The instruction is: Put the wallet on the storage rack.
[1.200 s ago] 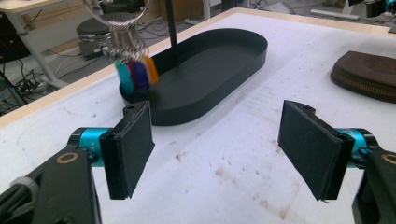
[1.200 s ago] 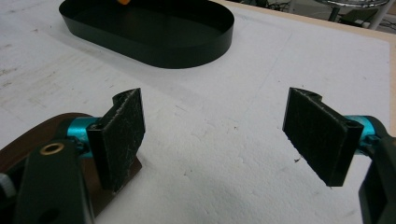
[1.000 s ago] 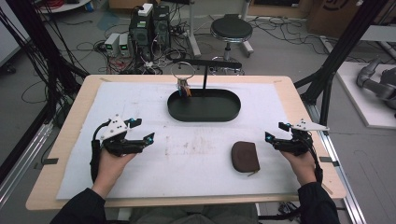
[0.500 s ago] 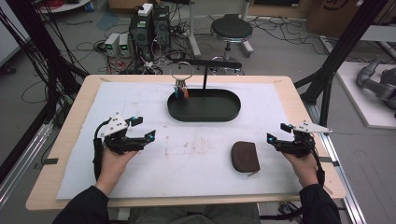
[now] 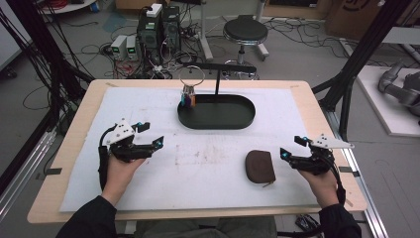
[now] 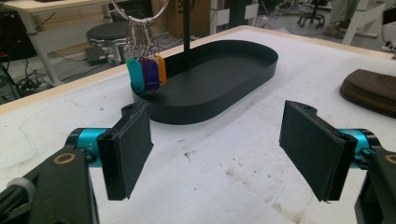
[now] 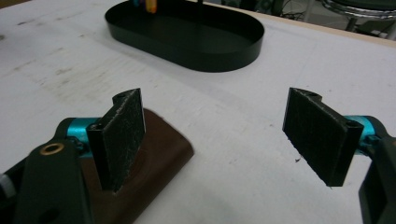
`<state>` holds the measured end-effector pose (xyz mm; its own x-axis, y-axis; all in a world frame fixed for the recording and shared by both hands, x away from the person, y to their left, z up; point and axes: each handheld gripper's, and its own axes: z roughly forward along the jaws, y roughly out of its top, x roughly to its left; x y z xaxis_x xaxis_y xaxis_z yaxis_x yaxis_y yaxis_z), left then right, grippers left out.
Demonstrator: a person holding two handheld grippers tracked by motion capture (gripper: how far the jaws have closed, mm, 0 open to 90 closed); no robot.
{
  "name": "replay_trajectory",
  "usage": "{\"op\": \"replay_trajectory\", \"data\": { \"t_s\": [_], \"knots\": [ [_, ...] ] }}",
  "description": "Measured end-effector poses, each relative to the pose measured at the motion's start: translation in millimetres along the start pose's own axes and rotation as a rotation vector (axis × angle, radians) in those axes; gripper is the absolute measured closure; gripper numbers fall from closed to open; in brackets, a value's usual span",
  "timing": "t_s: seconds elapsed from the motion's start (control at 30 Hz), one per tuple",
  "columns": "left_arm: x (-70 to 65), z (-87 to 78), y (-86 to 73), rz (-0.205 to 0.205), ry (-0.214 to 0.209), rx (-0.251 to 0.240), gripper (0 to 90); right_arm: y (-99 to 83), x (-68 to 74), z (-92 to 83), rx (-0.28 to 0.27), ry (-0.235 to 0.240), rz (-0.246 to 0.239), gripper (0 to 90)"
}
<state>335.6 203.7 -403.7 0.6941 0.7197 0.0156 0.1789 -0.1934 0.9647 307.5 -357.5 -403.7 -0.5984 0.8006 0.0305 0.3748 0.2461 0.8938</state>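
In the high view, the left gripper (image 5: 148, 135) sits at the centre left of the frame, its jaws spread apart and holding nothing above the white-covered wooden counter (image 5: 148, 104). The right gripper (image 5: 291, 147) sits at the lower right, jaws likewise spread wide and empty. Just to its left in the frame lies the small brown zippered leather pouch (image 5: 260, 166), flat on the counter, close to the gripper tips but not between them. In the right gripper view the pouch (image 7: 159, 158) shows at the lower left, partly behind the left-hand jaw. In the upper middle of the high view stands the black oval metal tray (image 5: 216, 112) with a thin upright post and crossbar, from which a large metal ring of coloured key tags (image 5: 188, 96) hangs over the tray's left end. In the left gripper view the tags (image 6: 145, 73) hang at the upper left, well beyond the jaws.
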Motion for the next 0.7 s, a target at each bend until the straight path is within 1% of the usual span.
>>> {"op": "replay_trajectory", "data": {
  "t_s": [0.13, 0.3, 0.4, 0.5, 0.53, 0.57, 0.63, 0.7],
  "knots": [
    [1.7, -0.2, -0.3, -0.007, 0.01, -0.003, 25.1, -7.6, 7.5, -6.5, 0.013, 0.029, -0.013, 21.5],
    [2.6, 1.7, 1.5, -0.003, 0.019, -0.011, 25.1, -17.0, 9.5, -10.2, 0.042, 0.045, -0.02, 21.5],
    [1.7, 4.8, 2.3, 0.0, 0.02, -0.012, 25.1, -21.1, 10.3, -9.9, 0.062, 0.053, -0.023, 21.5],
    [0.2, 9.3, 3.0, 0.005, 0.012, -0.01, 25.2, -25.2, 11.9, -5.6, 0.091, 0.059, -0.02, 21.7],
    [-0.4, 10.3, 3.2, 0.008, 0.009, -0.007, 25.1, -26.0, 12.8, -4.1, 0.101, 0.061, -0.013, 25.0],
    [-1.1, 11.3, 3.4, 0.008, 0.007, -0.008, 25.1, -26.8, 13.7, -2.9, 0.109, 0.074, -0.007, 28.0],
    [-2.0, 12.2, 3.5, 0.011, 0.004, -0.004, 25.1, -27.7, 15.5, 0.3, 0.12, 0.083, 0.0, 28.4],
    [-2.5, 12.7, 3.5, 0.011, 0.003, -0.001, 25.1, -27.7, 17.9, 3.9, 0.134, 0.101, 0.008, 34.4]
  ]
}}
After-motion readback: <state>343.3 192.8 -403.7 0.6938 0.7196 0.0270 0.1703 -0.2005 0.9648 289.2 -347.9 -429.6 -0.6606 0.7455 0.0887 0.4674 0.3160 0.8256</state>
